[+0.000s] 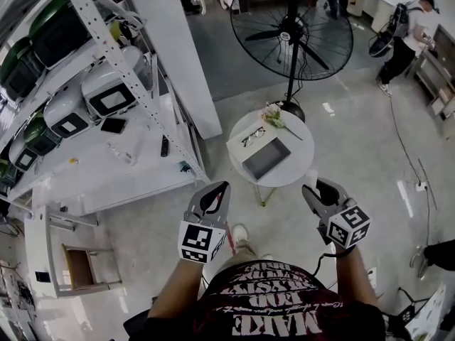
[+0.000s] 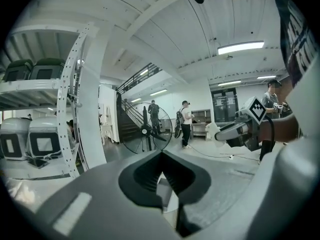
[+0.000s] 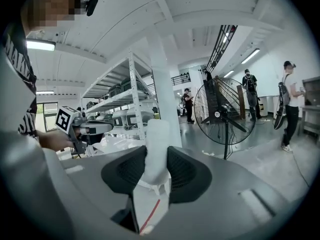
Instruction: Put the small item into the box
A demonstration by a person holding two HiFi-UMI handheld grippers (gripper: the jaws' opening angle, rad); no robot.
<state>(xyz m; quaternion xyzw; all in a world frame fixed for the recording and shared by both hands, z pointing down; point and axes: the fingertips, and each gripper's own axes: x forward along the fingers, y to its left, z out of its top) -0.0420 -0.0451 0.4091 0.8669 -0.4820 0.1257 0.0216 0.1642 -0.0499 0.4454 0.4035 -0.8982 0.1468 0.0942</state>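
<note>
1. a white shelving rack (image 1: 135,91) loaded with bulky white and green units fills the left of the head view.
2. a black pedestal fan (image 1: 291,38) stands on the floor just behind the table.
3. a small round white table (image 1: 296,166) sits ahead of the person, well apart from both grippers.
4. an open grey box (image 1: 266,158) lies on that table.
5. the left gripper (image 1: 222,189) is held low in front of the torso, its jaws closed tip to tip on nothing.
6. the right gripper (image 1: 320,189) is level with it, clenched on the small white item (image 3: 156,149).
7. the item stands up between the pads, away from the box.
8. glasses (image 1: 252,137) and a sprig of flowers (image 1: 274,116) lie beside the box.
</note>
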